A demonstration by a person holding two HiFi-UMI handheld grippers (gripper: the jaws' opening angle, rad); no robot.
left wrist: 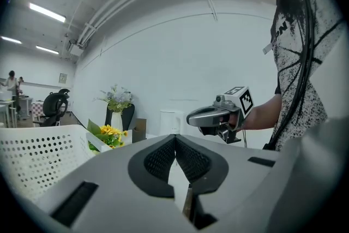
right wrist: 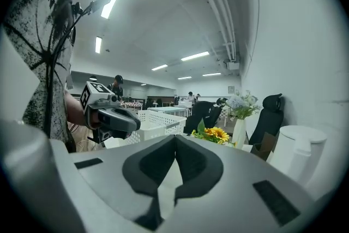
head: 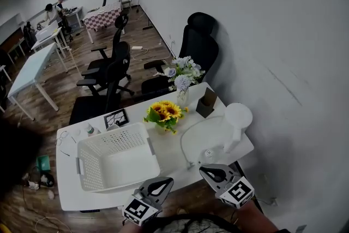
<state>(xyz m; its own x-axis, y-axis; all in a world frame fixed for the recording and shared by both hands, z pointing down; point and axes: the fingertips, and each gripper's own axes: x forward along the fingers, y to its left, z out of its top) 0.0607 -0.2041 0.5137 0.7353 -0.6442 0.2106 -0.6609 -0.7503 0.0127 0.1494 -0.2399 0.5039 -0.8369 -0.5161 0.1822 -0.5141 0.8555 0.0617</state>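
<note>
Both grippers hover side by side over the front edge of a white table (head: 170, 156), with nothing in them. My left gripper (head: 166, 182) is shut, its jaws meeting at the tips (left wrist: 175, 137), and it points toward the corner of a white perforated basket (head: 90, 169). My right gripper (head: 205, 170) is shut too (right wrist: 175, 137) and sits close to a white cable (head: 184, 144). Each gripper view shows the other gripper: the right one (left wrist: 203, 116) and the left one (right wrist: 124, 120), each held by a hand.
A sunflower bunch (head: 165, 112), a vase of pale flowers (head: 181, 78), a brown box (head: 206, 102) and a white kettle (head: 235, 120) stand further back on the table. Black office chairs (head: 114, 71) are behind it. A white wall runs along the right.
</note>
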